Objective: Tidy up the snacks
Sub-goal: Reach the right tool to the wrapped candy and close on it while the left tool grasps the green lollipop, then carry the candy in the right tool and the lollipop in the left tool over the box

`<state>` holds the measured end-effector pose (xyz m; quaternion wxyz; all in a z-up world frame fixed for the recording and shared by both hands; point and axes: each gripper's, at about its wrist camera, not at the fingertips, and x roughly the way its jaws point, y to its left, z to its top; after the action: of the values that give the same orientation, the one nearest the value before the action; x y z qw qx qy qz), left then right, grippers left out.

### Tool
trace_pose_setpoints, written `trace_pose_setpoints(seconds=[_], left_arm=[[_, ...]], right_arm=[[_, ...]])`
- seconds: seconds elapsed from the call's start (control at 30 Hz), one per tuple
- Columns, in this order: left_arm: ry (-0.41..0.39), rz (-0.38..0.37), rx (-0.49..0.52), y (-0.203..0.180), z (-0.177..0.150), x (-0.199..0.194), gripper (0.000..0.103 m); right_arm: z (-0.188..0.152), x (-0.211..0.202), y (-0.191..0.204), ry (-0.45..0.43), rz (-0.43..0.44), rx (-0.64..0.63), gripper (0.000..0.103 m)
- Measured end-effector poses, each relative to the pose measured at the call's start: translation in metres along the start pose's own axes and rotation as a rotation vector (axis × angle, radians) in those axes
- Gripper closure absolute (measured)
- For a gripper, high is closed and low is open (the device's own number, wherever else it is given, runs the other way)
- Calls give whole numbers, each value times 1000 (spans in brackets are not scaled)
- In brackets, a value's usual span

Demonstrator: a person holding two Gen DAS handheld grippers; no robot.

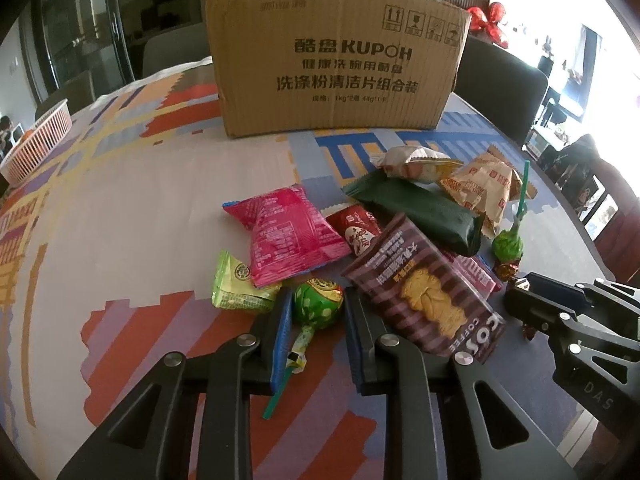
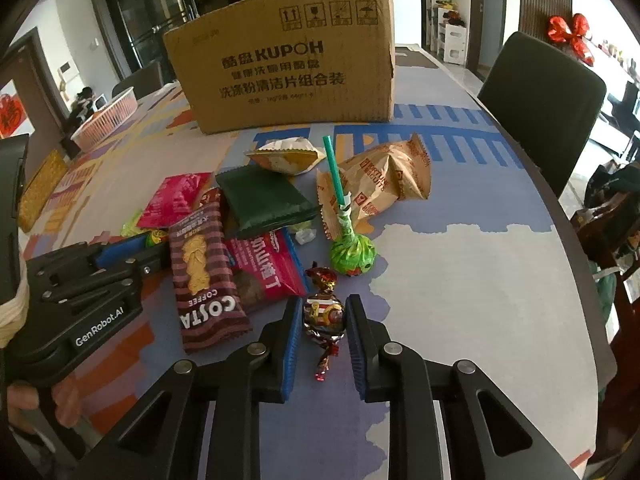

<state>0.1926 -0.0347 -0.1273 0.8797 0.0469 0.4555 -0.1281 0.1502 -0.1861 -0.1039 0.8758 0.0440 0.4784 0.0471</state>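
The left hand-held gripper (image 1: 316, 312) stands open astride the green lollipop (image 1: 318, 304) at the near edge of the snack pile on the table (image 1: 140, 220); the pads appear not yet to bear on it. The right hand-held gripper (image 2: 323, 314) brackets the foil-wrapped candy (image 2: 323, 312), contact uncertain. Both items are judged light, crinkly and slippery: grip the round heads, not stick or twists. The cardboard box (image 1: 336, 80) stands beyond; open table lies left.
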Motion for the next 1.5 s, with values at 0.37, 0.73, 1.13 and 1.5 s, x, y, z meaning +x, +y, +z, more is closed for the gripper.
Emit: trace_pose_setpoints(seconds=[0.37, 0.73, 1.13, 1.5], left_arm=[[-27, 7, -17, -2, -1, -19, 78], [-115, 17, -33, -4, 1, -64, 78], [-223, 20, -31, -8, 18, -105, 78], [-310, 23, -25, -6, 40, -127, 78]], right_arm=[[0, -12, 0, -31, 13, -3, 81], [3, -46, 7, -121, 28, -35, 81], [20, -83, 16, -237, 40, -73, 81], [41, -105, 24, -334, 35, -100, 81]])
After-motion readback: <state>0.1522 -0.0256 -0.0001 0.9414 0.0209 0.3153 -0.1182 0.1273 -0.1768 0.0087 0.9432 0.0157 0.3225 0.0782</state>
